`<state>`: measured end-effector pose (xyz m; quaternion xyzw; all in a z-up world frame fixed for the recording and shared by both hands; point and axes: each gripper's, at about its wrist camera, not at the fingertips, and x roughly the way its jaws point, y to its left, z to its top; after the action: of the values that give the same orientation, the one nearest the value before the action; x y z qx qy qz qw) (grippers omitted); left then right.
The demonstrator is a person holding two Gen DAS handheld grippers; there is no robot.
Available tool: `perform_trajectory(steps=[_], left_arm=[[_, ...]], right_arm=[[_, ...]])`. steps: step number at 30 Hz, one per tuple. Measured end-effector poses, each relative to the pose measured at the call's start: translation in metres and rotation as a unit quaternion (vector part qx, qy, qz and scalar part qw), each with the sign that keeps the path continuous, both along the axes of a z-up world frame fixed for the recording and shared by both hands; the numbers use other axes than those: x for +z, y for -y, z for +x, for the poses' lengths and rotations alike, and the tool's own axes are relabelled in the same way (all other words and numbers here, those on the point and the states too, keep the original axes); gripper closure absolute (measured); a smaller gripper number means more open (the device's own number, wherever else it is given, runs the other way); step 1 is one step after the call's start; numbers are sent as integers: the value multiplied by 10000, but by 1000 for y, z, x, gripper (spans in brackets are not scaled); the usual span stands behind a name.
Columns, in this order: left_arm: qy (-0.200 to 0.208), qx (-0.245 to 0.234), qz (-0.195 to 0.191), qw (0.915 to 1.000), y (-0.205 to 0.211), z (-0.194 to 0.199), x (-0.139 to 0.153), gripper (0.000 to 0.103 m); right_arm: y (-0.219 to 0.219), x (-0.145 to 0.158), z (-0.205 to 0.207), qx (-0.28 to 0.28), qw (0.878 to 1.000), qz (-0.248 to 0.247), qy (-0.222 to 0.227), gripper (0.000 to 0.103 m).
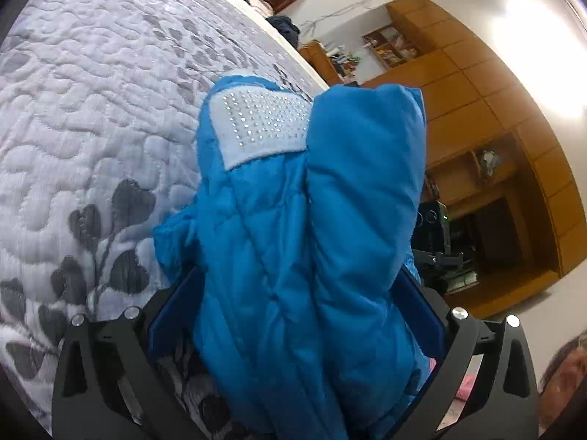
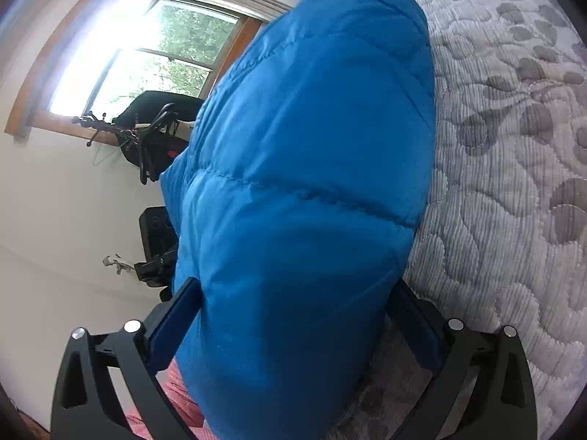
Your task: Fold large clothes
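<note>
Left gripper: jaws clamped on a thick bunch of the blue quilted jacket, blue pads pressed against the fabric on both sides. The jacket rose up from the jaws and filled the middle of the left wrist view. A pale blue patch studded with small shiny dots sat on the upper part of the bunch. Behind it lay the bed, covered with a white quilted spread with grey leaf print. Wooden cabinets stood along the far wall; a dark garment lay at the far edge of the bed.

Right gripper: jaws likewise closed on a puffy section of the same jacket, one pad on either side, fabric bulging between them. The held part was lifted off the bed, which showed to the right of the jacket in this view. A window and a black rack carrying dark items appeared to the left. Pink fabric showed below the left pad; what it belonged to could not be told.
</note>
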<state>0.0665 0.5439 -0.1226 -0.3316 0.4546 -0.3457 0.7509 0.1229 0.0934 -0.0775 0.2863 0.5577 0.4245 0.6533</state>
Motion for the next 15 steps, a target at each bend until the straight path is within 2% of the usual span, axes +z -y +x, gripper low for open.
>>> perform_trajectory(steps=[12, 15], left_arm=[[111, -368, 73, 9992, 32, 14, -7, 3], [78, -382, 95, 9992, 43, 9, -6, 3]], right_arm=[[-19, 10, -10, 91, 9989, -238, 405, 3], [-23, 17, -14, 82, 9979, -307, 568, 11]])
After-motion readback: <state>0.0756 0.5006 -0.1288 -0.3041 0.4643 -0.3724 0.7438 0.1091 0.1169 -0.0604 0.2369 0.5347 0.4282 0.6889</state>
